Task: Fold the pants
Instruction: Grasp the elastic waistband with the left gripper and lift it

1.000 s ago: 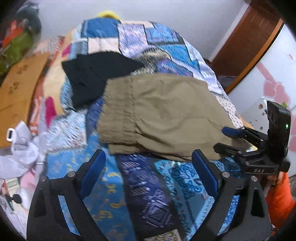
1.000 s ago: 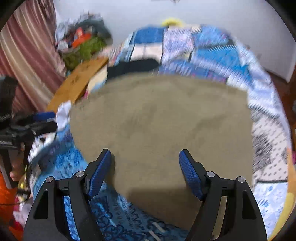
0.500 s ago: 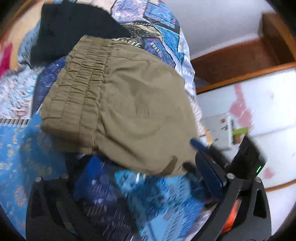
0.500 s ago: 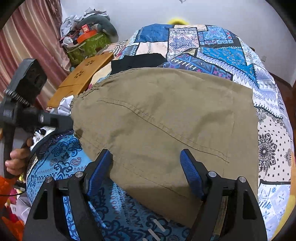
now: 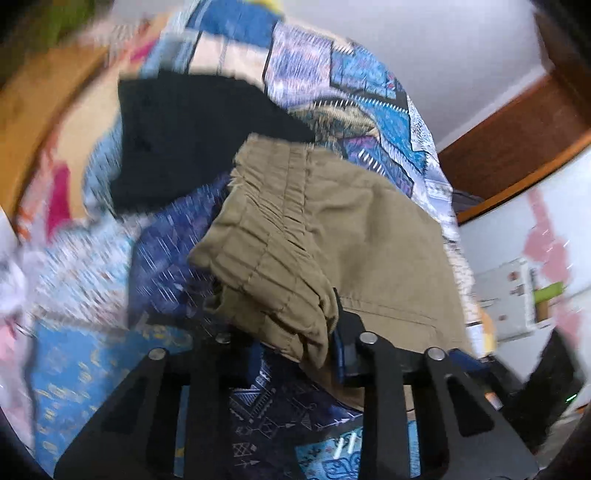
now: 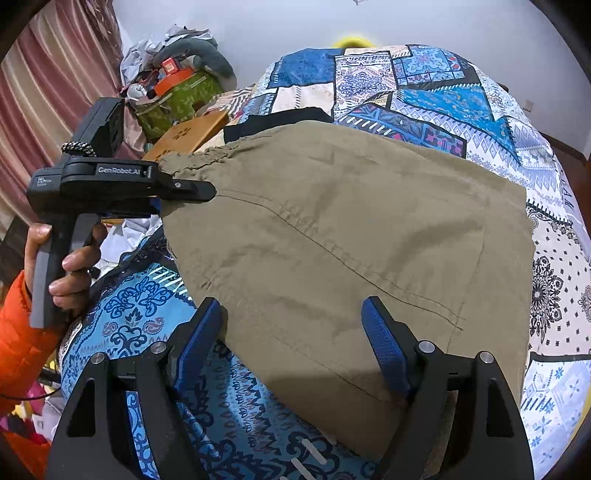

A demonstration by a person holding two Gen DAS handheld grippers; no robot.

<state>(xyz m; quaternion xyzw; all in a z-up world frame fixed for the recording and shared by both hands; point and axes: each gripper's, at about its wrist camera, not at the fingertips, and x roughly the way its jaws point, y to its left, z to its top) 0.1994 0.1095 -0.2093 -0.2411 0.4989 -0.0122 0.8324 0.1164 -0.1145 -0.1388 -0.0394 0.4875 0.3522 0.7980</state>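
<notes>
Looks like someone's bedroom at home: a bed [image 6: 461,103] with a blue patchwork quilt right ahead of the tool, pink striped curtains [image 6: 44,92] off to its left, and a messy heap of bags and stuff [image 6: 177,74] beside the bed by a plain white wall [image 6: 277,26].

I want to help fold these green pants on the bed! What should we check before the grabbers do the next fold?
1. Left gripper has the waistband corner: ok, its jaws have just been closing and cloth bunches between them.
2. Right gripper has cloth: not ok, it is open, its fingers over the near edge of the pants.
3. Pants lie flat: mostly ok, only the waistband is bunched.
4. Nothing on top of the pants: ok.
5. Black garment clear of the fold: cannot tell, it sits right beside the waistband.
6. Room on the quilt beyond: ok.
</notes>
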